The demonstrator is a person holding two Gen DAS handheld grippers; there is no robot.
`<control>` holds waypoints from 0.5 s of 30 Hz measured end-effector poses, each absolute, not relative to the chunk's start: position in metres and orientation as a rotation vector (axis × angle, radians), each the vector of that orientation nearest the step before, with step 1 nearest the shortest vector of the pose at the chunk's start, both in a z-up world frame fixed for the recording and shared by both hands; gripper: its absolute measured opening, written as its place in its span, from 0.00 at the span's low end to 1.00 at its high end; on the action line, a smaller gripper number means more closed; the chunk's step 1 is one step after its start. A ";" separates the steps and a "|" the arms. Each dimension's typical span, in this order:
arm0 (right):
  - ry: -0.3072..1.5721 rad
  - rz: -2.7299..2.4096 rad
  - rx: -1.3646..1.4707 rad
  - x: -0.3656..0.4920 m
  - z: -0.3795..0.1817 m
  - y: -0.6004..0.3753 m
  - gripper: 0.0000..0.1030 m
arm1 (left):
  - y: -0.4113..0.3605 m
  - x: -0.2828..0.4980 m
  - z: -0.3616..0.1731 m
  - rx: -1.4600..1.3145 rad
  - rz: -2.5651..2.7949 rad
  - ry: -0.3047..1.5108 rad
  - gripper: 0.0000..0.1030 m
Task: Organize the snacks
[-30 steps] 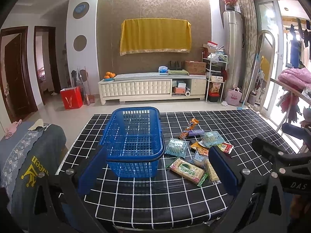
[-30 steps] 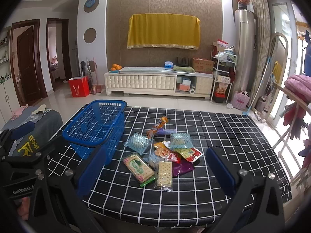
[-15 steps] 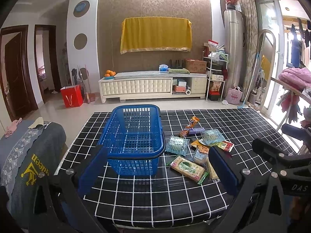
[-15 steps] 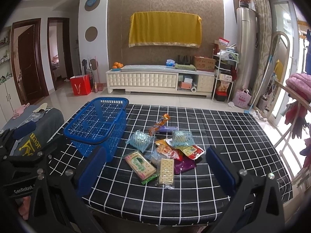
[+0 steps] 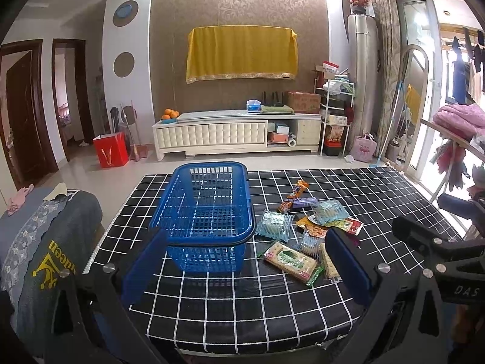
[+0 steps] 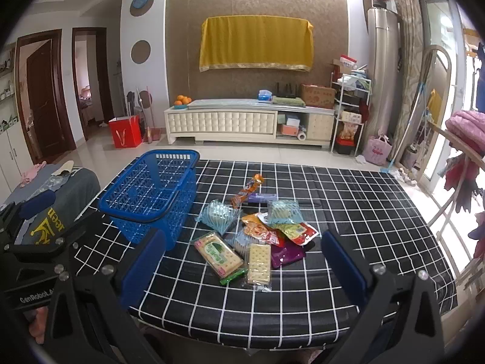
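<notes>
An empty blue mesh basket stands on the left half of a table covered in black cloth with a white grid. Right of the basket lies a loose pile of snacks: a green biscuit pack, pale blue packets and an orange bar. In the right wrist view the basket is at left, with the biscuit pack, a cracker pack and a purple pack in the middle. My left gripper and right gripper hang open over the table's near edge, holding nothing.
A seat draped with a grey garment sits against the table's left side. A drying rack with pink clothes stands at the right. Across the tiled floor are a white cabinet and a red bag.
Both views have shifted slightly, so the basket and snacks sit a little higher in frame. Nothing on the table has moved. Both grippers stay open.
</notes>
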State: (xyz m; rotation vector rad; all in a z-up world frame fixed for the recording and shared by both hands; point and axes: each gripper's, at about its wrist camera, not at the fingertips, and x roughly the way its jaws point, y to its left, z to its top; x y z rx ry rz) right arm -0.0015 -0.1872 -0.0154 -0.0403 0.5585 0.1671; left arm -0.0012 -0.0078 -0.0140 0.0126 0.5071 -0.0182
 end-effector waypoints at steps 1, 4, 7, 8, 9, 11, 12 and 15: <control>0.558 0.165 -0.040 -0.001 -0.016 -0.187 1.00 | -0.008 -0.002 -0.014 0.011 -0.020 0.508 1.00; 0.553 0.162 -0.043 -0.002 -0.015 -0.188 1.00 | -0.009 -0.003 -0.013 0.010 -0.023 0.506 1.00; 0.554 0.163 -0.040 -0.002 -0.015 -0.189 1.00 | -0.010 -0.003 -0.013 0.011 -0.024 0.507 1.00; 0.554 0.163 -0.041 -0.002 -0.015 -0.188 1.00 | -0.010 -0.003 -0.013 0.011 -0.025 0.507 1.00; 0.555 0.162 -0.040 -0.002 -0.015 -0.189 1.00 | -0.010 -0.003 -0.013 0.012 -0.027 0.507 1.00; 0.554 0.160 -0.040 -0.003 -0.014 -0.189 1.00 | -0.011 -0.003 -0.012 0.017 -0.027 0.506 1.00; 0.553 0.157 -0.039 -0.003 -0.014 -0.190 1.00 | -0.012 -0.003 -0.012 0.018 -0.027 0.505 1.00; 0.552 0.150 -0.040 -0.003 -0.013 -0.191 1.00 | -0.012 -0.003 -0.012 0.019 -0.030 0.506 1.00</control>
